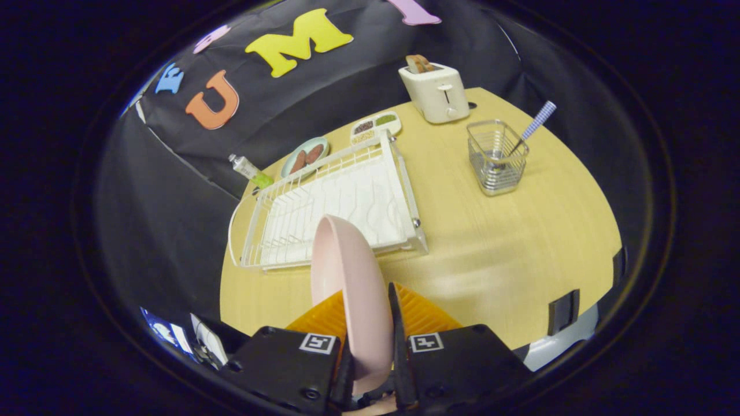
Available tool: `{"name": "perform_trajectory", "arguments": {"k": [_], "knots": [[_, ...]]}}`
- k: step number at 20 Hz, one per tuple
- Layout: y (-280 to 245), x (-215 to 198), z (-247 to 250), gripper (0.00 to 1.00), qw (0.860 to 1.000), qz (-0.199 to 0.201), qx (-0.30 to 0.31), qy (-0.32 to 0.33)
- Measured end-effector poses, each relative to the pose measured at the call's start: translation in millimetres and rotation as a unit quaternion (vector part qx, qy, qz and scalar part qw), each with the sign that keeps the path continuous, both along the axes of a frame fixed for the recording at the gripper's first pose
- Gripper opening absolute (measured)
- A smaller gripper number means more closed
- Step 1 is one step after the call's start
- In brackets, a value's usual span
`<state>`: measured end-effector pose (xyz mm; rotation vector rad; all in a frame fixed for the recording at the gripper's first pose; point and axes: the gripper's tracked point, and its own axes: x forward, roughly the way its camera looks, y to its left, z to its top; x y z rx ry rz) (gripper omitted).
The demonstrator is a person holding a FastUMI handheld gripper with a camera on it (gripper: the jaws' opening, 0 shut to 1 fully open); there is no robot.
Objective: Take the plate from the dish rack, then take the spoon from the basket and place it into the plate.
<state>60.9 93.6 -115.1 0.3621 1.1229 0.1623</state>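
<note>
A pink plate (350,277) stands on edge between my two fingers, and my gripper (365,306) is shut on its rim. The plate is lifted above the wooden table (491,254), in front of the white wire dish rack (341,202), which holds nothing else. Beyond the fingers to the right stands a wire basket (497,156). A spoon with a blue checked handle (535,124) leans out of the basket, its bowl down inside.
A cream toaster (435,89) with bread in it stands at the table's far side. Behind the rack are a divided tray of food (374,126), a small plate with sausages (305,157) and a small bottle (250,171). Bare tabletop lies right of the rack.
</note>
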Motion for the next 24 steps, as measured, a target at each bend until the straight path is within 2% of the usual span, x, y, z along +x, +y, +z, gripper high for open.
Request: {"name": "perform_trajectory", "arguments": {"k": [6, 11, 18, 20, 24], "knots": [[5.7, -25.9, -53.0, 0.33, 0.998, -0.007, 0.059, 0.037], [19.8, -18.1, -80.1, 0.33, 0.991, -0.014, 0.124, 0.057], [10.6, -5.4, -80.0, 0.39, 0.993, -0.012, 0.116, 0.032], [6.5, -1.4, -79.0, 0.45, 0.994, -0.01, 0.107, 0.018], [1.3, 2.9, -65.5, 0.48, 0.996, 0.0, 0.087, -0.028]]}}
